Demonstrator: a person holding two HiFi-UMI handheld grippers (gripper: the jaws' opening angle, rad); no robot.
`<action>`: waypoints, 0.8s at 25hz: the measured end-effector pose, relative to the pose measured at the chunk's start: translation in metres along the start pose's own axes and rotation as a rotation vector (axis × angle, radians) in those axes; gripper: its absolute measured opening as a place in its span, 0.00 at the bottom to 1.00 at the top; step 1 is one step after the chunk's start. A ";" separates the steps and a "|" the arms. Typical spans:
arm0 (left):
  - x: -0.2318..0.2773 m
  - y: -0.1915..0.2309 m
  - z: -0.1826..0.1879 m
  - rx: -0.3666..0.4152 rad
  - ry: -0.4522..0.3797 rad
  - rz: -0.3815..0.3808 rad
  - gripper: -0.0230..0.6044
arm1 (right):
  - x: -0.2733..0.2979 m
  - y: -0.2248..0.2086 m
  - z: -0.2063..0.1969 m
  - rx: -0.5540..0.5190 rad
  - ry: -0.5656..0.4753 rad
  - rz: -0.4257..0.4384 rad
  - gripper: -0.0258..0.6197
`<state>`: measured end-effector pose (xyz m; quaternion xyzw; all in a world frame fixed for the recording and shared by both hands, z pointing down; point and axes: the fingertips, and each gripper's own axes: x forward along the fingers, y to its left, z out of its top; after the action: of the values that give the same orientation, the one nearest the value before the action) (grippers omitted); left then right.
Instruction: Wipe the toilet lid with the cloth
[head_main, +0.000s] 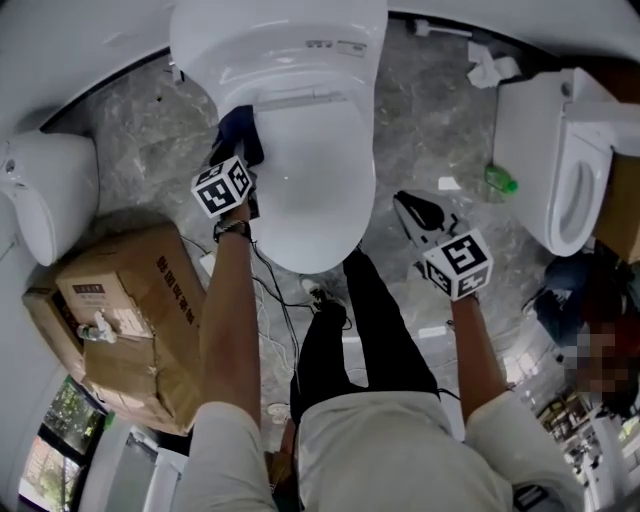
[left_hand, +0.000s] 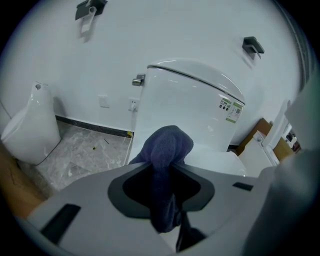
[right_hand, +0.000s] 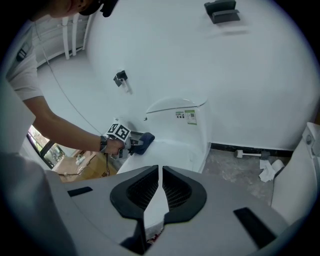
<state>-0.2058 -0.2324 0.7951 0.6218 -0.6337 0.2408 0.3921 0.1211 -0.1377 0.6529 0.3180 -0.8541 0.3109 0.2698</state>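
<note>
Left claw (head_main: 248, 155) clamps cloth (left_hand: 167, 145), seemingly at toilet lid (head_main: 320, 190) edge; right claw (right_hand: 159, 182) closed over floor (head_main: 420, 130).

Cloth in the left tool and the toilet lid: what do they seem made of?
The cloth looks like soft knitted or microfibre fabric, dark blue and matte: fine ribbed texture, limp folds. The toilet lid looks like hard glossy white plastic, possibly ceramic: smooth, with soft reflections.

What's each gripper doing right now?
Left gripper: closed on the cloth.
Right gripper: closed, holding nothing.
</note>
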 end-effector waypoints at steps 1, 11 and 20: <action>0.001 -0.007 0.001 0.020 0.003 0.002 0.20 | -0.002 -0.003 -0.003 0.010 0.001 -0.005 0.11; 0.016 -0.106 0.002 0.052 0.012 -0.059 0.20 | -0.024 -0.028 -0.013 0.084 -0.033 -0.068 0.11; 0.024 -0.230 -0.038 0.294 0.081 -0.225 0.20 | -0.056 -0.042 -0.033 0.107 -0.056 -0.142 0.11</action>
<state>0.0280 -0.2421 0.7944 0.7293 -0.5018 0.3101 0.3467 0.1961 -0.1187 0.6529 0.4005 -0.8187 0.3270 0.2499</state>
